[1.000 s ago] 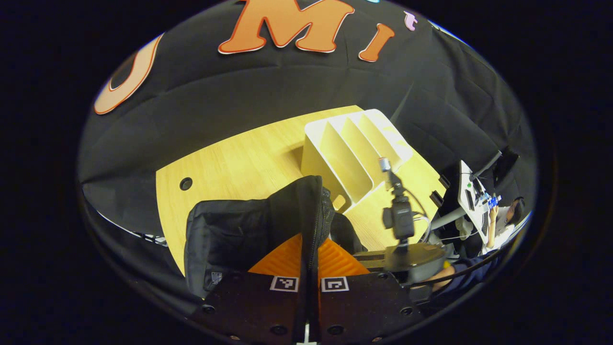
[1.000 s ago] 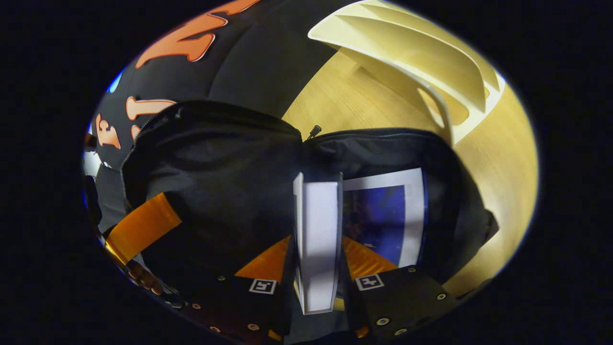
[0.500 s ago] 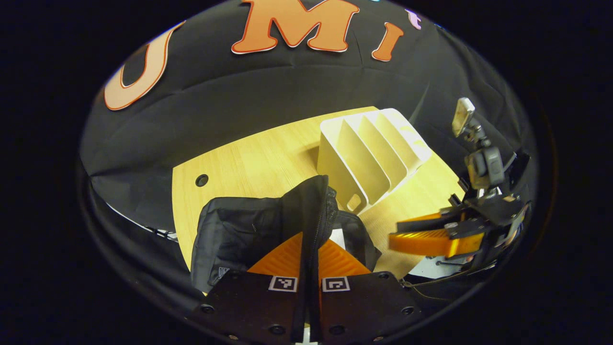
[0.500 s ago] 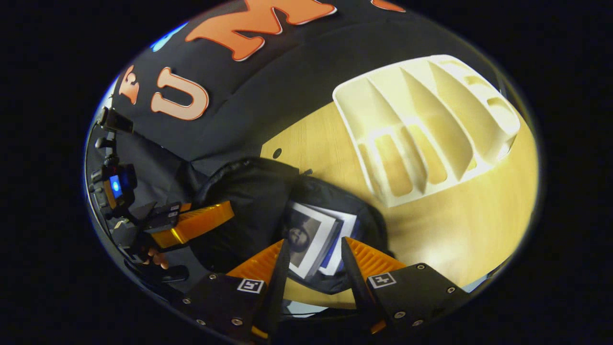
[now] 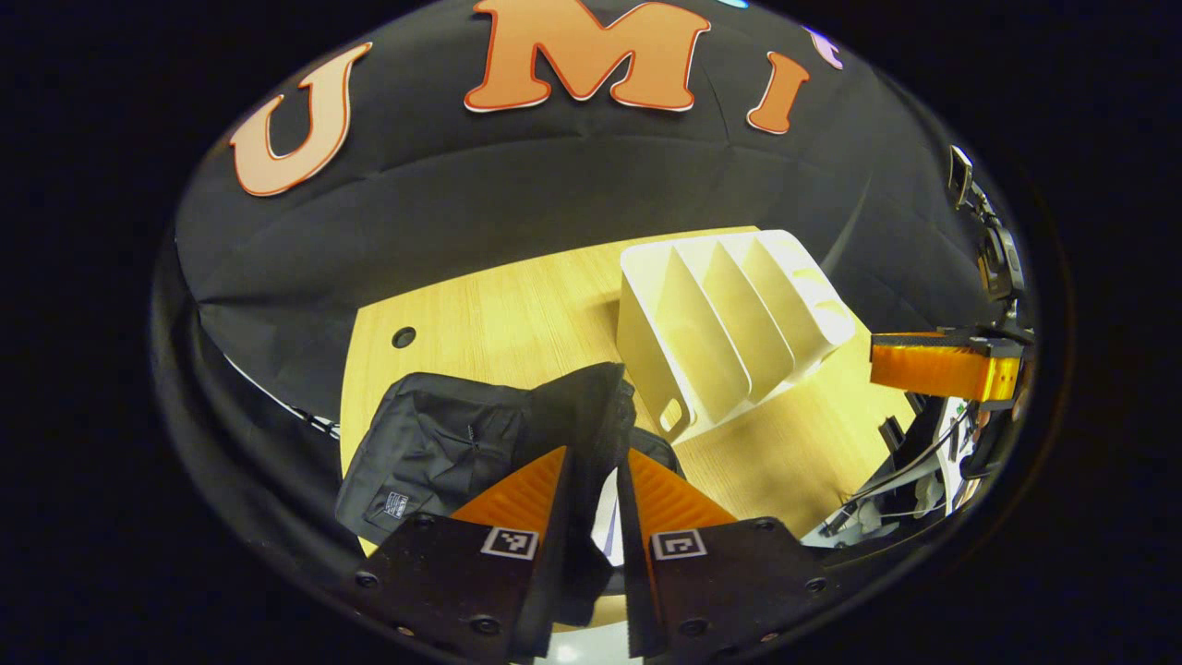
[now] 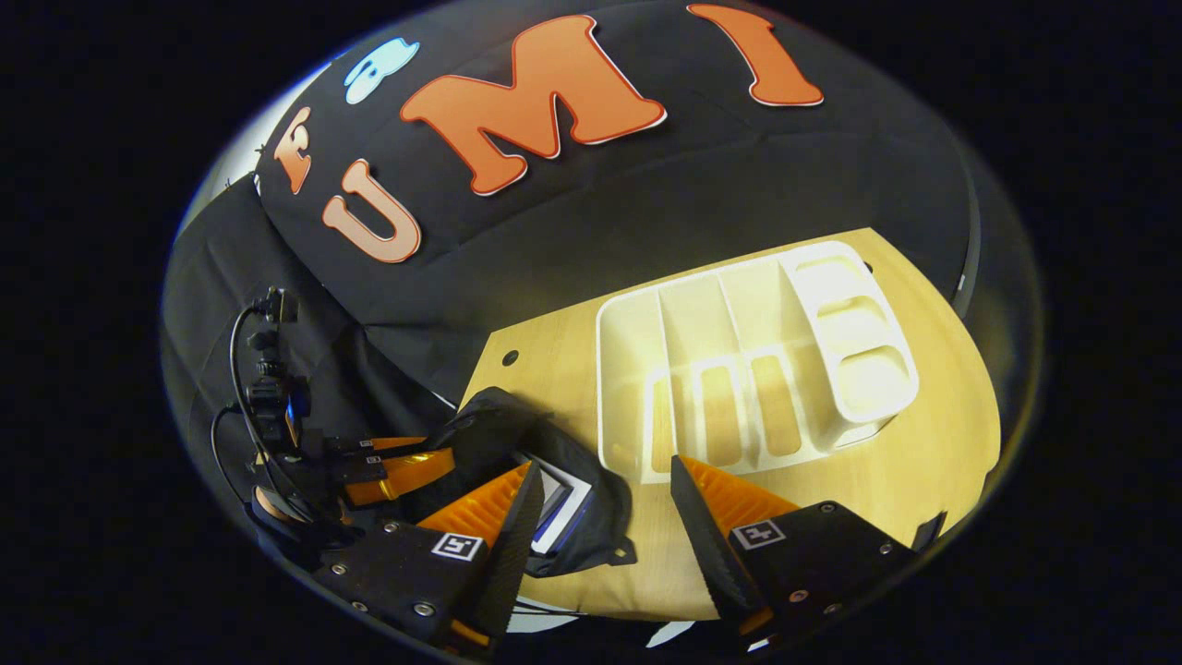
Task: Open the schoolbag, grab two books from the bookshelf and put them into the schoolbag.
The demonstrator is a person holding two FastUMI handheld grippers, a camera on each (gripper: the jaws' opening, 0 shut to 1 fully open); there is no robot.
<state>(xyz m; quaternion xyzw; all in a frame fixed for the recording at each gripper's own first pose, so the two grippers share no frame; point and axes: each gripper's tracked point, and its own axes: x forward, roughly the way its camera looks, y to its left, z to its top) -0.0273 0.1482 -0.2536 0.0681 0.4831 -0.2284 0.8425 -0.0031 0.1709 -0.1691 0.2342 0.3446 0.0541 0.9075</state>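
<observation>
Left claw: nearest thing in the left gripper view; fingers parted narrowly, with the raised black flap of the schoolbag standing in the gap. Whether both fingers press on the fabric I cannot tell.
Right claw: fingers spread wide, nothing between them; it hangs above the tabletop's near edge, with the bag's mouth just past its left finger.
Books: two lie inside the open schoolbag, white-bordered covers showing at the mouth, long sides running into the bag.
Key relation: the bag sits low and to the left of the right claw, directly ahead of the left claw. The left claw is the nearer one, and it is at the flap.
Judgement: both books look stowed, so the task seems nearly done; what is left is probably letting go of the flap.
Bookshelf: white divided rack beyond the bag on the tabletop, its slots bare, just beside the bag's far side.
In the way: nothing stands between either claw and the bag; the rack is close enough to clip on a careless sweep.
</observation>
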